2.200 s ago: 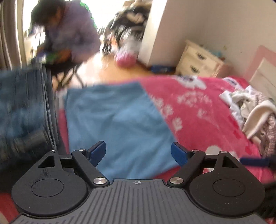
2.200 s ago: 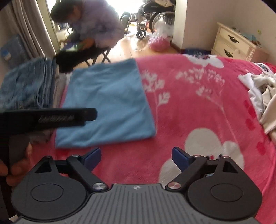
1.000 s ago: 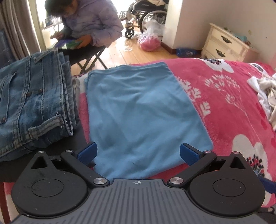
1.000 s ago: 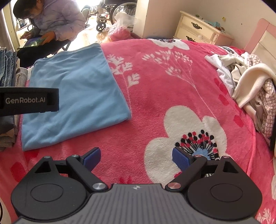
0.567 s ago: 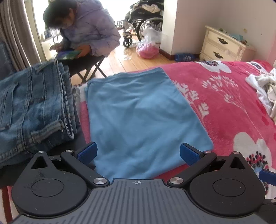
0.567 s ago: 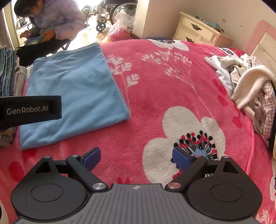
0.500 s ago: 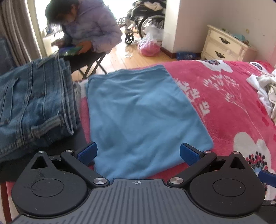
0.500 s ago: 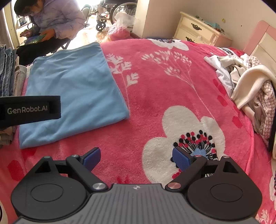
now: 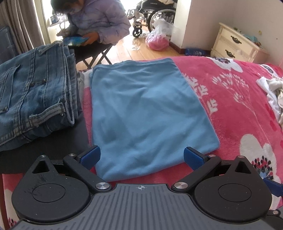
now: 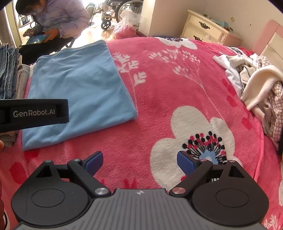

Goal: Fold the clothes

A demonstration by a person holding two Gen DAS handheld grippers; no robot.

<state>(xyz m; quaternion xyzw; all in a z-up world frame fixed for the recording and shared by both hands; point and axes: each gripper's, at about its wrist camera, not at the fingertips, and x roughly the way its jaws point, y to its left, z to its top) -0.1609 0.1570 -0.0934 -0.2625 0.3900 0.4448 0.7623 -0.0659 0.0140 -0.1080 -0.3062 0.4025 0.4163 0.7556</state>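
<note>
Pink floral blanket (image 10: 176, 99) is spread over the bed, with white flower prints seen in both wrist views. Folded flat on it, toward the left side of the bed, a light blue garment (image 9: 146, 113) is laid out as a neat rectangle; its near edge is seen just ahead of the left hand-held gripper (image 9: 141, 156). The blue fingertip pads of that gripper are held wide apart, nothing clamped between them. Just left of the blue garment, a stack of folded blue jeans (image 9: 33, 93) is seen, resting on something dark; a grey folded item is partly visible beside the stack.

The right hand-held gripper (image 10: 140, 161) is held above bare blanket, over a white flower print, well apart from the blue garment (image 10: 77, 90). Its pads are likewise spread apart and empty. A black strap marked "GenRobot.AI" (image 10: 35, 113) is seen at the left edge of the right wrist view, overlapping the garment's near left part.

At the far right of the bed, a heap of unfolded clothes (image 10: 256, 83) in white, cream and a checked fabric is piled loosely. Beyond the bed, a cream nightstand (image 9: 235, 46) is set against the wall, a wheelchair (image 9: 152, 12) and a pink bag (image 9: 158, 41) are on the wooden floor, and a seated person in a lilac jacket (image 9: 95, 23) is bent over a tablet.
</note>
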